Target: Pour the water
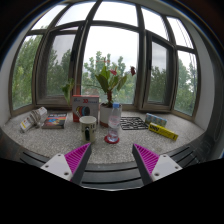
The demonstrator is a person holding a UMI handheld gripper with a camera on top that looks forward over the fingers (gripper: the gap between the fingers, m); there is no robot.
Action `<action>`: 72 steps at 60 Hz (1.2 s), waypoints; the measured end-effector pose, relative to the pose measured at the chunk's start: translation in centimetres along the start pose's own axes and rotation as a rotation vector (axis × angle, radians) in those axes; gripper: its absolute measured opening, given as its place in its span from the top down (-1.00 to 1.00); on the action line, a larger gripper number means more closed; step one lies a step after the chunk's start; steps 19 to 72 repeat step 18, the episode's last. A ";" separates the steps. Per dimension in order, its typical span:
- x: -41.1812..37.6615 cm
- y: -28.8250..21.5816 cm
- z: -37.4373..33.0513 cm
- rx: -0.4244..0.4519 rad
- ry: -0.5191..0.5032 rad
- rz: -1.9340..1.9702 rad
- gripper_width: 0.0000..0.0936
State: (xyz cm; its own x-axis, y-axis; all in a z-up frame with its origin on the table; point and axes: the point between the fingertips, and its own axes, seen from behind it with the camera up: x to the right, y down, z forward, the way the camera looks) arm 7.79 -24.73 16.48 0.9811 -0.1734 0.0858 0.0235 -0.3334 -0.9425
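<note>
Though spread, claw (pixel 112 150) before cluttered bay-window sill (pixel 50 141).

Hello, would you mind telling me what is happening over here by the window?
A person is holding a handheld gripper, and its tongs are open and empty, pointed at a stone windowsill. Beyond them stand a slim white bottle, a small pale cup, a pink box and a vase of flowers. Nothing has been grasped, so the pouring has not started.
</note>
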 end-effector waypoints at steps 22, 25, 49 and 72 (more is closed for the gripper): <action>-1.5 1.3 -5.0 -0.002 0.009 0.010 -0.82; -1.5 1.3 -5.0 -0.002 0.009 0.010 -0.82; -1.5 1.3 -5.0 -0.002 0.009 0.010 -0.82; -1.5 1.3 -5.0 -0.002 0.009 0.010 -0.82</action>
